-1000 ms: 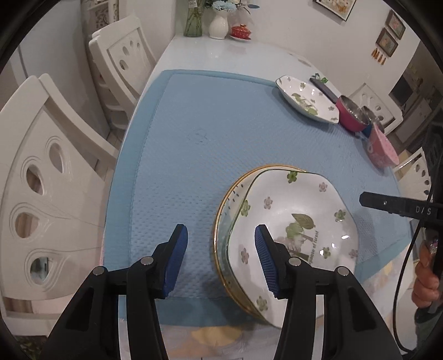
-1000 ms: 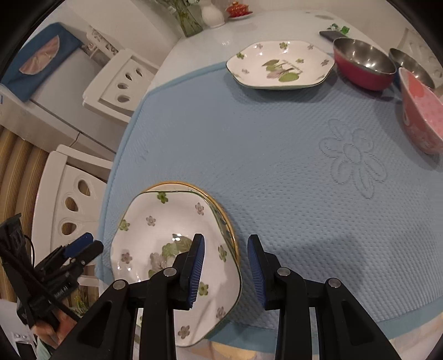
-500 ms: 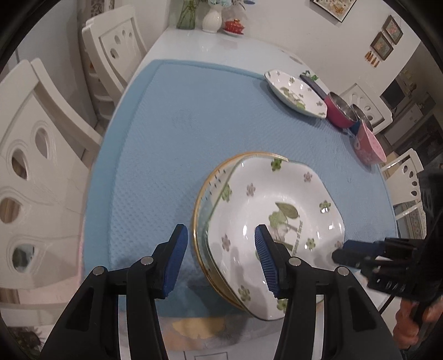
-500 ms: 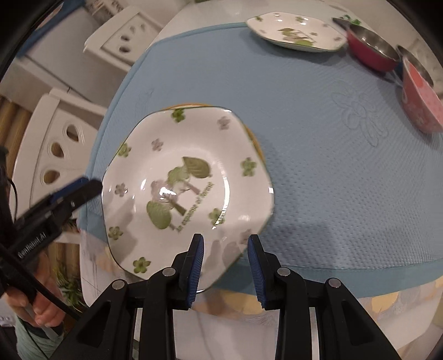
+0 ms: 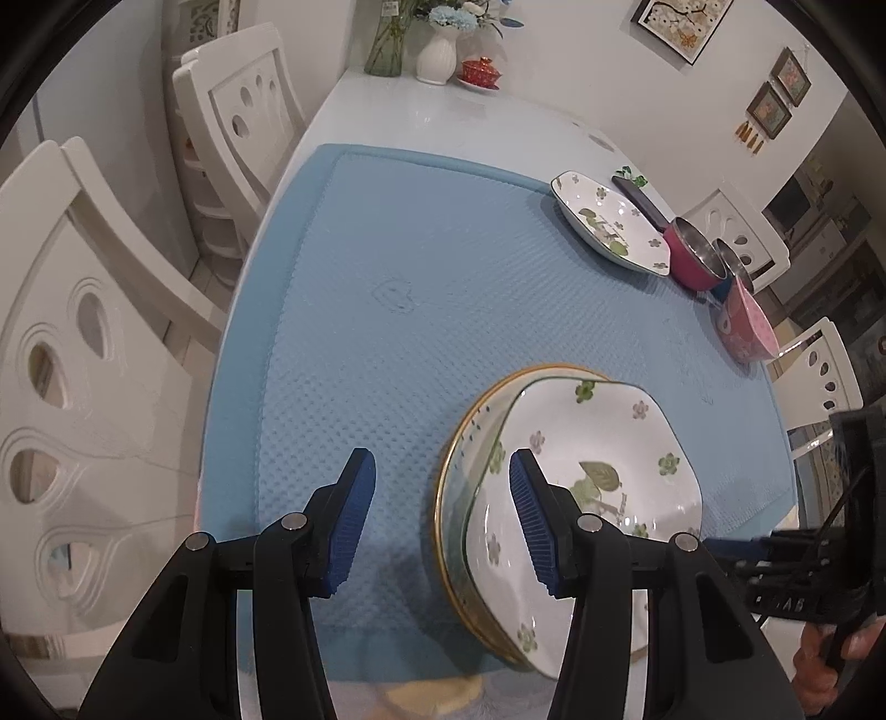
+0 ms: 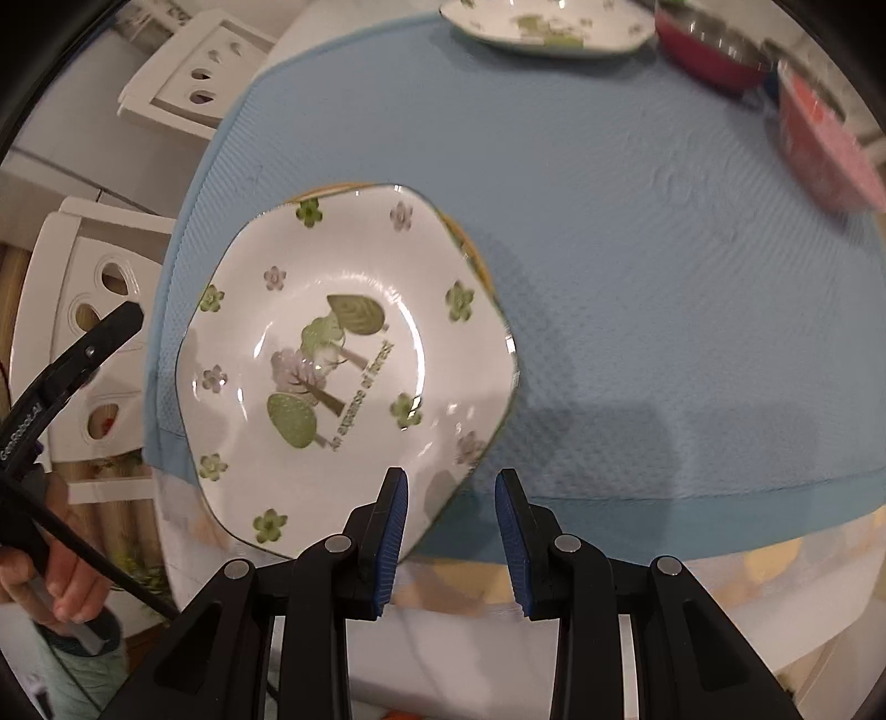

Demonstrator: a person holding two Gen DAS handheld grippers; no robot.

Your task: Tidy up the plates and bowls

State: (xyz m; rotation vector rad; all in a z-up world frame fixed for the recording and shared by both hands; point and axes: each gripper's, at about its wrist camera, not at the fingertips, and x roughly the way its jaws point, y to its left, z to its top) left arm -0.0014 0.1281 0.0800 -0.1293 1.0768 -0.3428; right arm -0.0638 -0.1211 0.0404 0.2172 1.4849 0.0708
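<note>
A six-sided white plate with green flowers [image 5: 609,487] [image 6: 332,354] lies on a gold-rimmed plate [image 5: 457,443] at the near edge of the blue mat [image 5: 415,277]. My left gripper [image 5: 440,465] is open, with one finger over the stack's left rim and the other over bare mat. My right gripper [image 6: 451,482] is open and points steeply down. The top plate's near right corner shows between its fingers, and the pads stand apart from it. A second flowered plate [image 5: 609,221] [image 6: 542,27] lies far across the mat, beside a red bowl [image 5: 692,255] and a pink bowl [image 5: 747,327].
The mat covers a white table [image 5: 443,111]. White chairs [image 5: 66,360] stand along its left side, and vases [image 5: 437,50] at its far end. Each view shows the other gripper at its edge, the right gripper [image 5: 775,559] and the left gripper [image 6: 83,354], each with a hand [image 6: 50,598] on it.
My right gripper drew back from the stack's right side to its near corner, tipped downward and sank closer. The left gripper shifted a little. The plates stayed put.
</note>
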